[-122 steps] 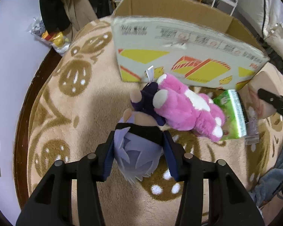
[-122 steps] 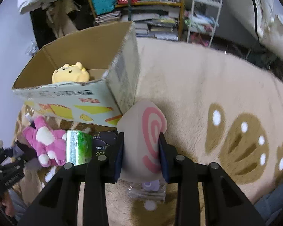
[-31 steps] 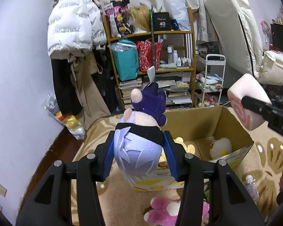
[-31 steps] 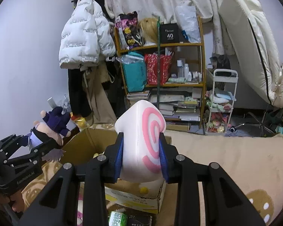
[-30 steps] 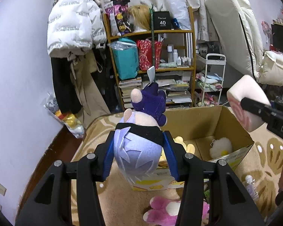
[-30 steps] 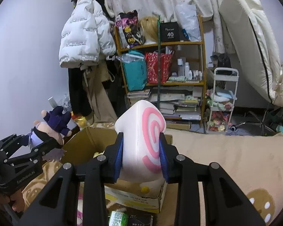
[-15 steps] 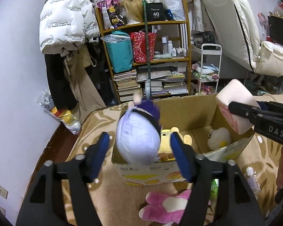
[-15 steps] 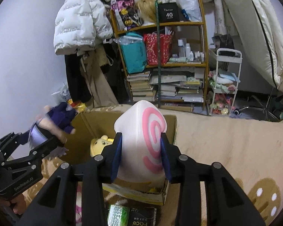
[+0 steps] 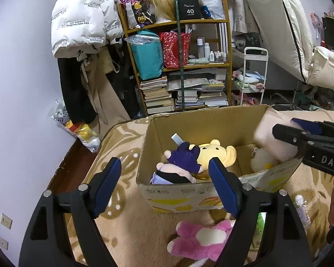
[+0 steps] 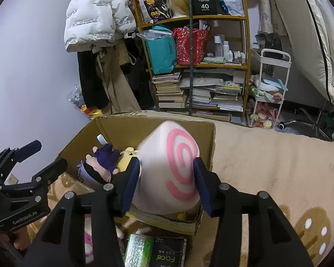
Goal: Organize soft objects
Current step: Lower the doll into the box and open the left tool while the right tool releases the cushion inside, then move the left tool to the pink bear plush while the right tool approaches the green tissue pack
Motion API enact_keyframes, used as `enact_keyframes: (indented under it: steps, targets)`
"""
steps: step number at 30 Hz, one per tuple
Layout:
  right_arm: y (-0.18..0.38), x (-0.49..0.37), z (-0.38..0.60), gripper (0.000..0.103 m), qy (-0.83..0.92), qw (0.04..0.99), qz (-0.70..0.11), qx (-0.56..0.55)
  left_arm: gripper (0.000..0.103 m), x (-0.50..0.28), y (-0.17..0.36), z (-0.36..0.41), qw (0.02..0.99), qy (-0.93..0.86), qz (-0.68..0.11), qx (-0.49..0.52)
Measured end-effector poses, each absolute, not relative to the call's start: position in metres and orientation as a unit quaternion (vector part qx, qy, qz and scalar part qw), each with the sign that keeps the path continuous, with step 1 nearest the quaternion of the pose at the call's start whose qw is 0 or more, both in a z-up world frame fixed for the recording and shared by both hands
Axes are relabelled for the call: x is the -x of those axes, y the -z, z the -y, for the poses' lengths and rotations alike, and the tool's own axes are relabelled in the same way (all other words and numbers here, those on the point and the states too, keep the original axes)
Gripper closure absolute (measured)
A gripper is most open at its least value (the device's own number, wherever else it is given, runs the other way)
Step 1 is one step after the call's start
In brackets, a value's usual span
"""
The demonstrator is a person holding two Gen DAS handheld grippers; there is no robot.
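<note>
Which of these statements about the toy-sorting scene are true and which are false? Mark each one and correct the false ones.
1. The left gripper has its jaws spread with nothing between them. True.
2. The purple-haired doll lies on the rug outside the cardboard box. False: it lies inside the box, beside the yellow bear plush.
3. The right gripper holds the spiral cushion between its jaws. True.
4. The pink plush is already in the box. False: it lies on the rug in front of the box.
</note>
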State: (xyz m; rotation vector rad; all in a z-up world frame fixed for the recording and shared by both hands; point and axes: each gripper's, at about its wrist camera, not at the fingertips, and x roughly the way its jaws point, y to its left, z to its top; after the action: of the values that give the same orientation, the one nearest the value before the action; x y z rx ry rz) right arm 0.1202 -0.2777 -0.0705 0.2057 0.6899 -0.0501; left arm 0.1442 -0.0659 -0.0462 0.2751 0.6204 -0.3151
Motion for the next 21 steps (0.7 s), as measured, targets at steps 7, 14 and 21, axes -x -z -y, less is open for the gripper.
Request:
enact_keyframes:
  steps: [7, 14, 21]
  targets:
    - [0.064, -0.113, 0.278, 0.026, 0.034, 0.941, -0.324, -0.096, 0.022, -0.141, 0.045, 0.057, 0.927, 0.158, -0.318, -0.120]
    - [0.056, -0.101, 0.273, 0.010, 0.044, 0.943, -0.317, -0.086, 0.022, -0.123, 0.040, 0.055, 0.923, 0.173, -0.327, -0.109]
    - [0.052, -0.090, 0.270, 0.010, 0.044, 0.941, -0.323, -0.094, 0.016, -0.095, 0.030, 0.053, 0.924, 0.166, -0.323, -0.116]
